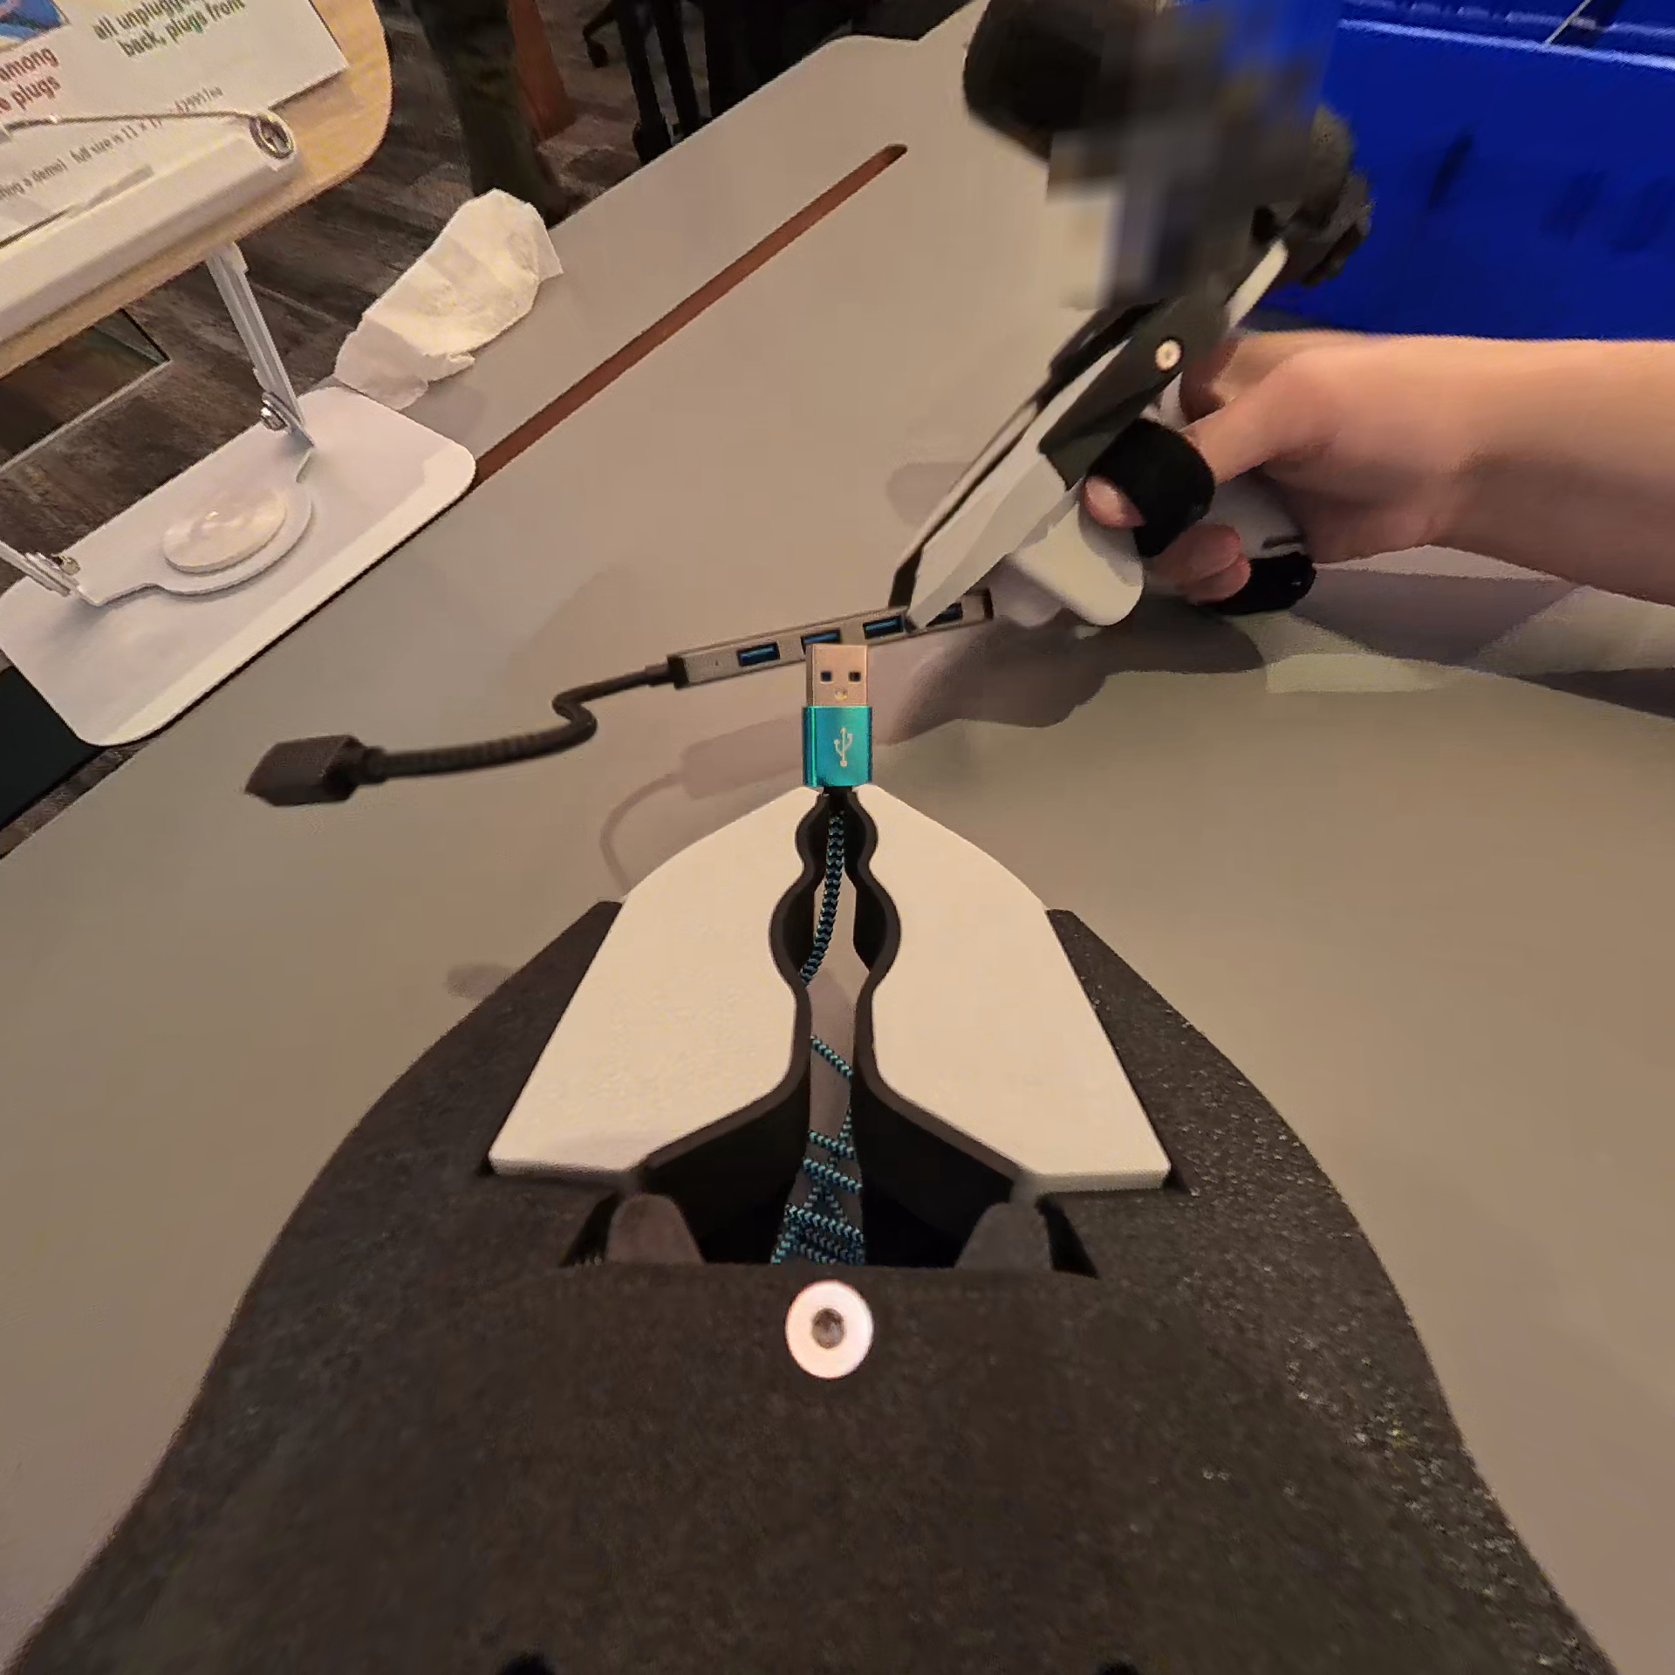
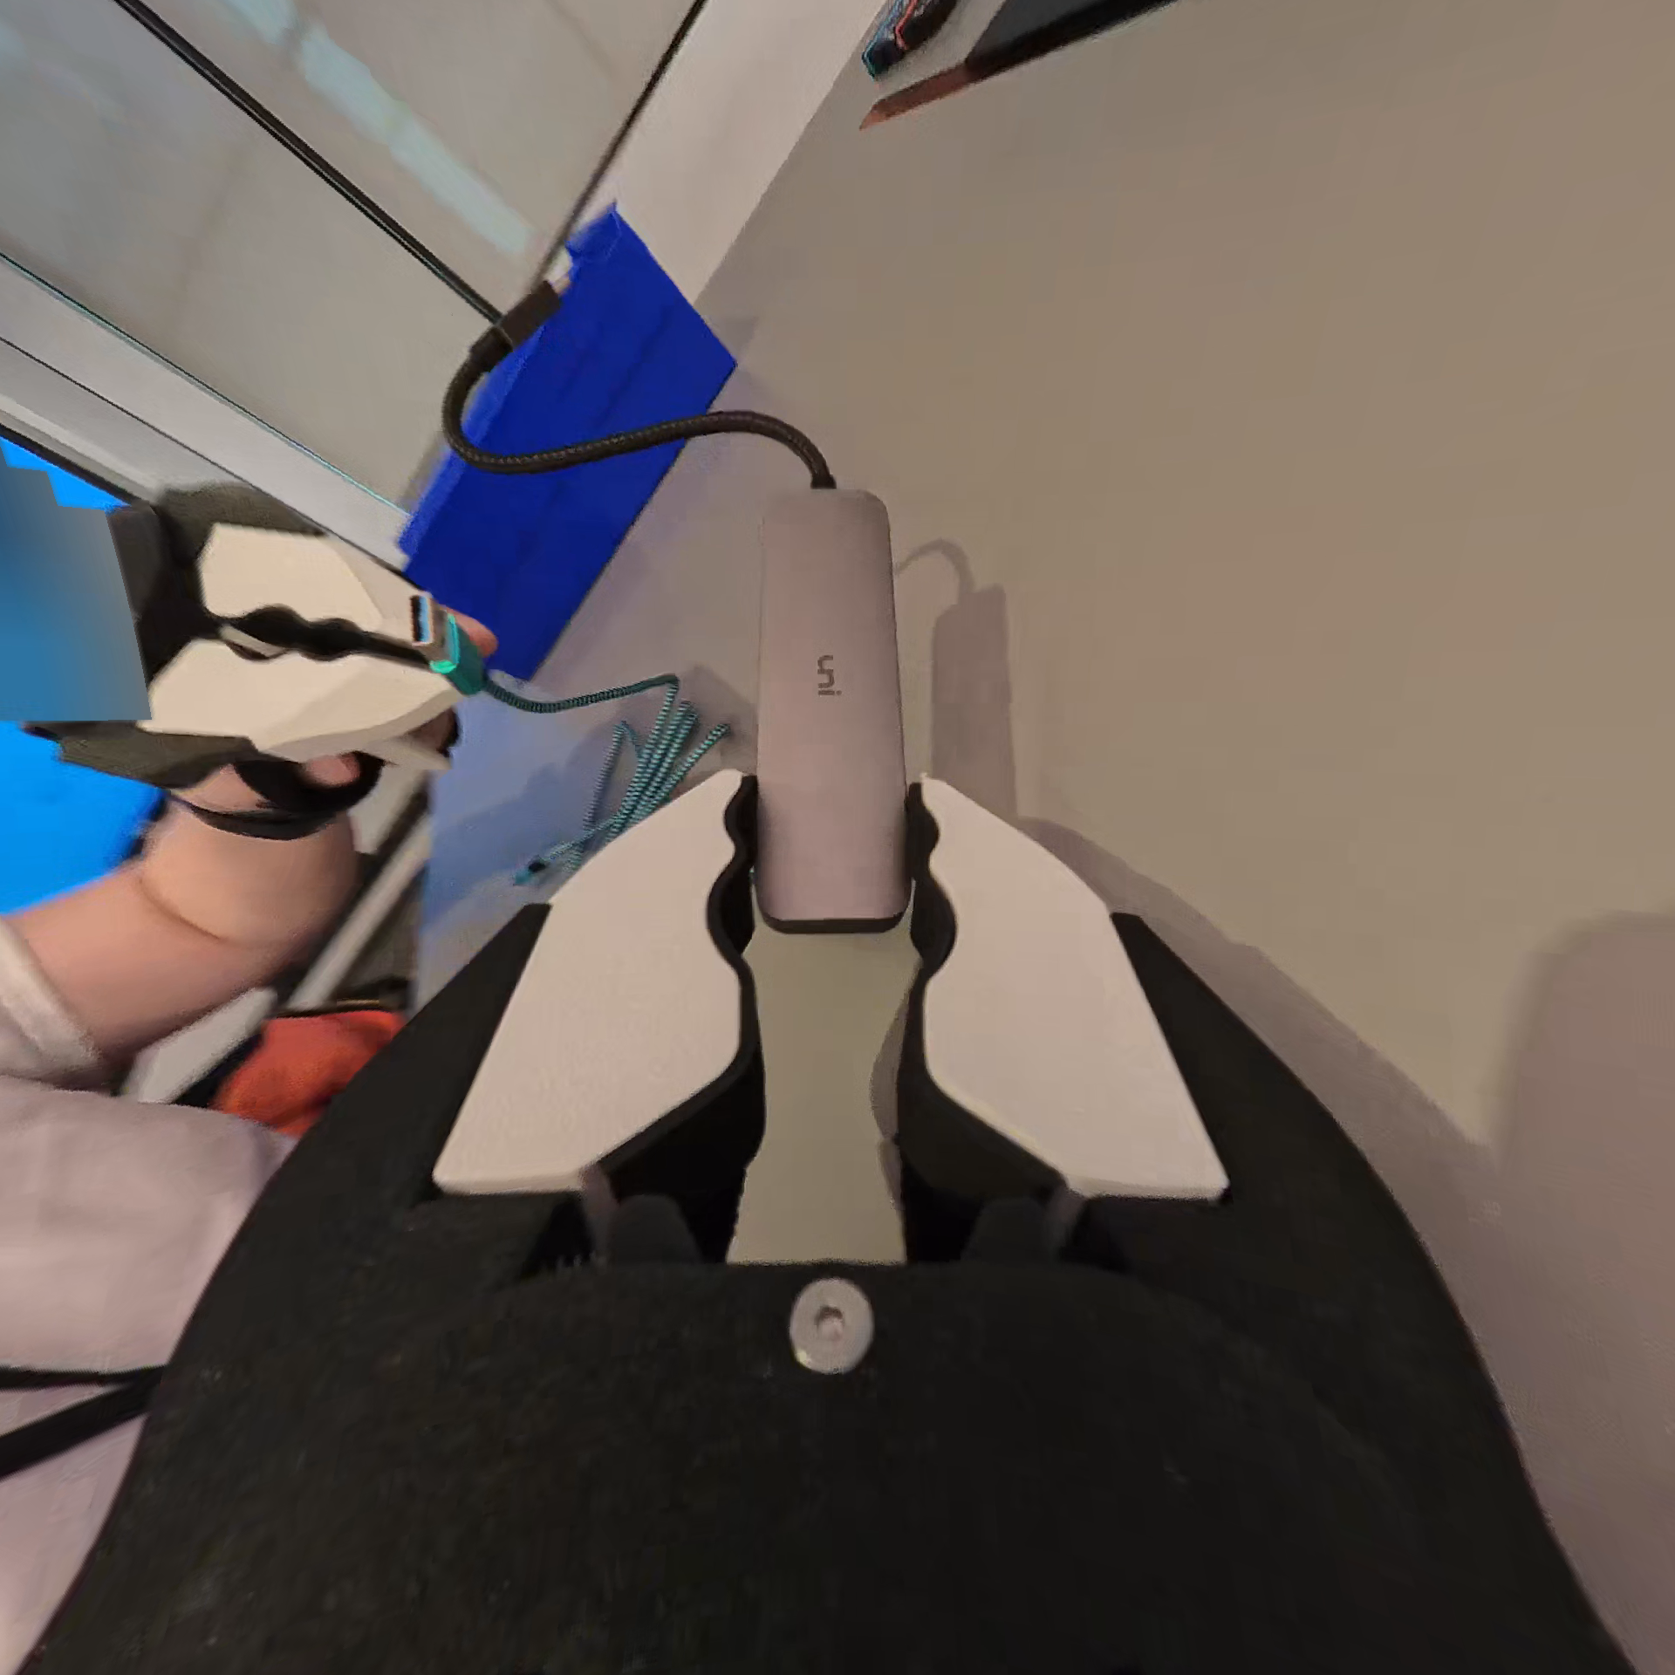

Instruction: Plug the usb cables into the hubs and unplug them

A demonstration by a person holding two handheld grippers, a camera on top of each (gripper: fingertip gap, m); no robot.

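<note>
My left gripper [image 1: 838, 796] is shut on a teal braided USB cable just behind its teal plug [image 1: 838, 725]. The plug's metal tip points at the blue ports of the grey USB hub [image 1: 789, 654], a short way in front of them and apart from them. My right gripper [image 2: 829, 798] is shut on the near end of the hub [image 2: 827, 689], which lies on the grey table. The right gripper also shows in the left wrist view [image 1: 915, 603], gripping the hub's right end. The left gripper with the plug shows in the right wrist view [image 2: 435, 643].
The hub's black braided lead [image 1: 508, 734] curls left to a black connector [image 1: 304, 766]. The rest of the teal cable [image 2: 653, 734] lies coiled on the table. A white stand [image 1: 236, 544], a crumpled tissue [image 1: 453, 290] and a blue bin [image 1: 1495, 163] sit around the table [image 1: 1269, 906]. Some 11 cm of space lies between my two pairs of fingers.
</note>
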